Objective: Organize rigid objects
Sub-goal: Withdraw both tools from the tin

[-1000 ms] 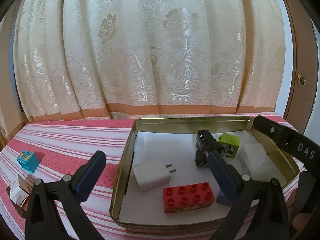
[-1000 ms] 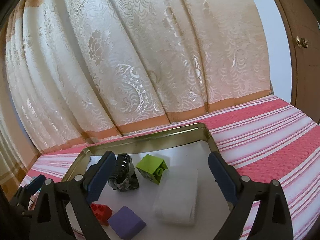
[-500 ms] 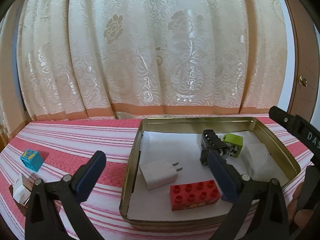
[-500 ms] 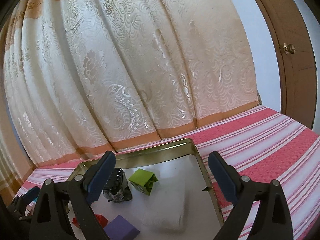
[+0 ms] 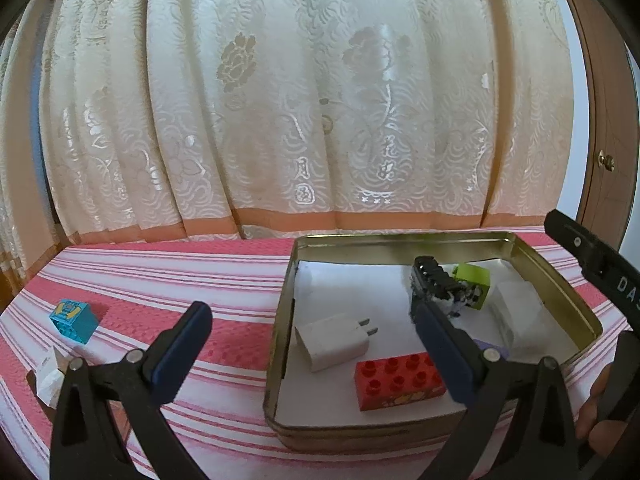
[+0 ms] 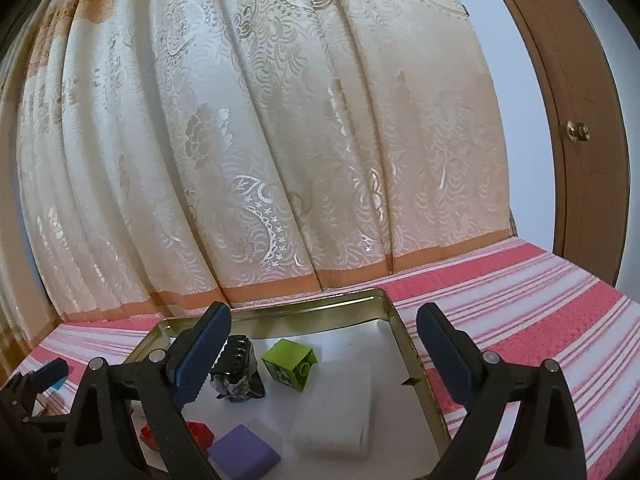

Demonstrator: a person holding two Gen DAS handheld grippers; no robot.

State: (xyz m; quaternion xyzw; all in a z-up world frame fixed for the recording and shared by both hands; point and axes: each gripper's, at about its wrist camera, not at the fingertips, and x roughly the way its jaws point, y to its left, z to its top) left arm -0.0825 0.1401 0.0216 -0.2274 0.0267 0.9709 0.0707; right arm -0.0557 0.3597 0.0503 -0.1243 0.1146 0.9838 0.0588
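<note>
A gold metal tin (image 5: 282,320) (image 6: 416,364) sits on the pink striped cloth. It holds a white charger (image 5: 332,340), a red brick (image 5: 396,380), a black toy (image 5: 434,284) (image 6: 236,368), a green block (image 5: 474,280) (image 6: 290,362), a white block (image 5: 516,308) (image 6: 336,412) and a purple block (image 6: 242,454). A blue cube (image 5: 74,320) and a white piece (image 5: 50,374) lie on the cloth at the left. My left gripper (image 5: 316,340) is open and empty over the tin's left rim. My right gripper (image 6: 324,352) is open and empty above the tin.
A cream curtain (image 5: 300,100) hangs close behind the table. A wooden door (image 6: 580,132) stands at the right. The striped cloth (image 6: 540,300) stretches to the right of the tin.
Both grippers have pulled back and tilted up, so the tin sits lower in both views. Both stay open and empty. No object has moved.
</note>
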